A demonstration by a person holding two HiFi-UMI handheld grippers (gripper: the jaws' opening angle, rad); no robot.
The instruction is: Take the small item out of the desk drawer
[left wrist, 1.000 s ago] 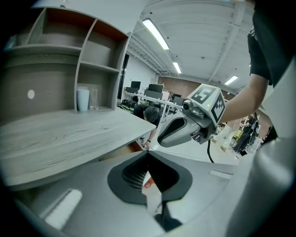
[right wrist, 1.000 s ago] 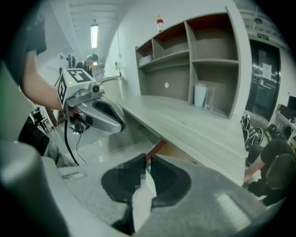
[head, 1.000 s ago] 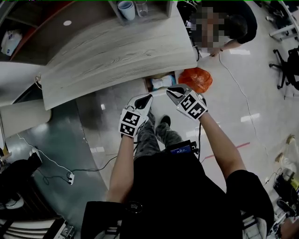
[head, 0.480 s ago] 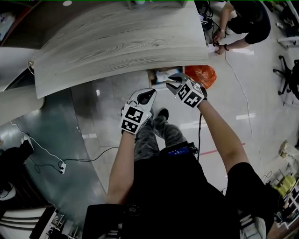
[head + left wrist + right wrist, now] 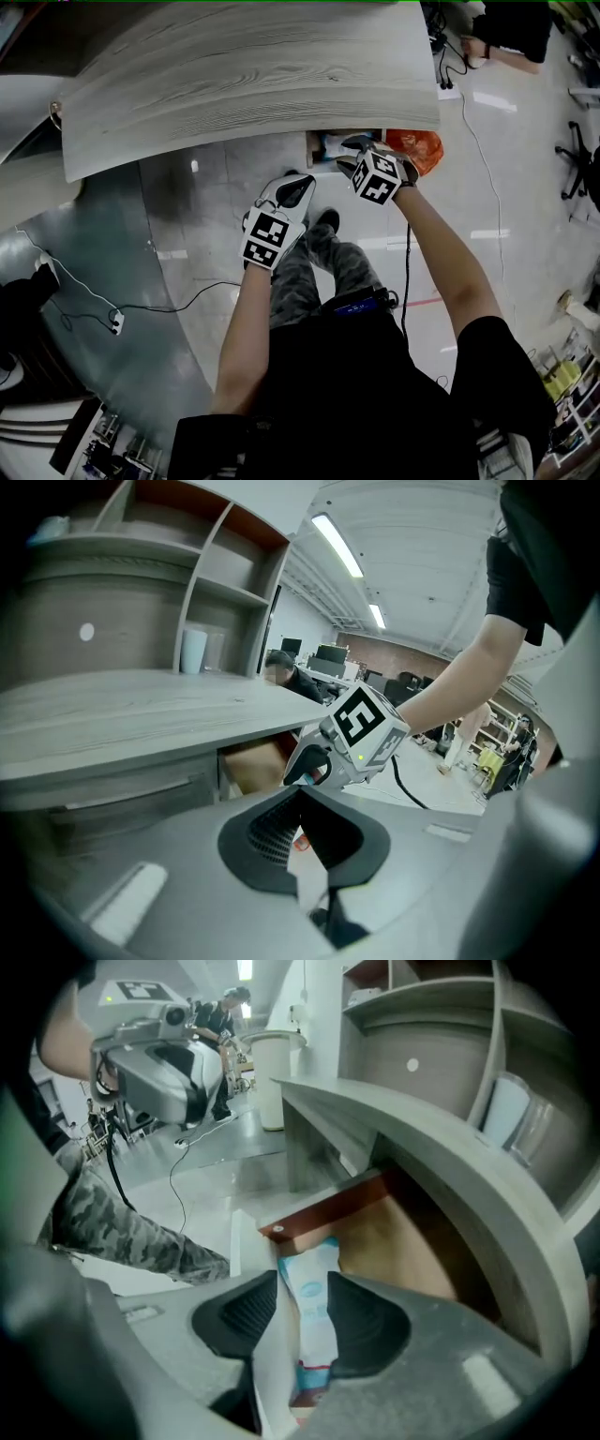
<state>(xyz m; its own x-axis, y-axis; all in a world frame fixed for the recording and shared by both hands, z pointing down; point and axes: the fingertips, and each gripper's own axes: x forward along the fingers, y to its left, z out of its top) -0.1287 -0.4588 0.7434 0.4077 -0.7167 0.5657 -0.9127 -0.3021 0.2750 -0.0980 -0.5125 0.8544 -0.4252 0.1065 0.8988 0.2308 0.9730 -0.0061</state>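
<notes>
Two hand-held grippers are in front of a grey wood-grain desk top (image 5: pixel 244 75), and we describe the scene from the left side to the right.

At the far left, on the shiny floor, lies a white power strip (image 5: pixel 115 322) with its cable.

Next is the left gripper (image 5: pixel 295 187). It is held above the person's camouflage trousers (image 5: pixel 314 267), a little before the desk edge and apart from the drawer. In the left gripper view its two black pads meet at the tips, and we see nothing held between them.

Further right, under the desk edge, the drawer (image 5: pixel 323 1206) stands open. It has a red-brown front rim and a light wooden inside. The small item, a white packet with blue print (image 5: pixel 314 1288), lies in this drawer near its front corner.

The right gripper (image 5: pixel 350 156) points steeply down over the open drawer. Its jaws have just been opening and now stand wide apart. In the right gripper view the packet shows in the gap between the two pads, but it lies in the drawer and the pads do not squeeze it. Whether one pad touches it, we cannot tell.

Just right of this gripper, an orange plastic bag (image 5: pixel 419 150) sits on the floor beside the desk. At the upper right, part of another person (image 5: pixel 511 23) in dark clothes shows, near some cables.
</notes>
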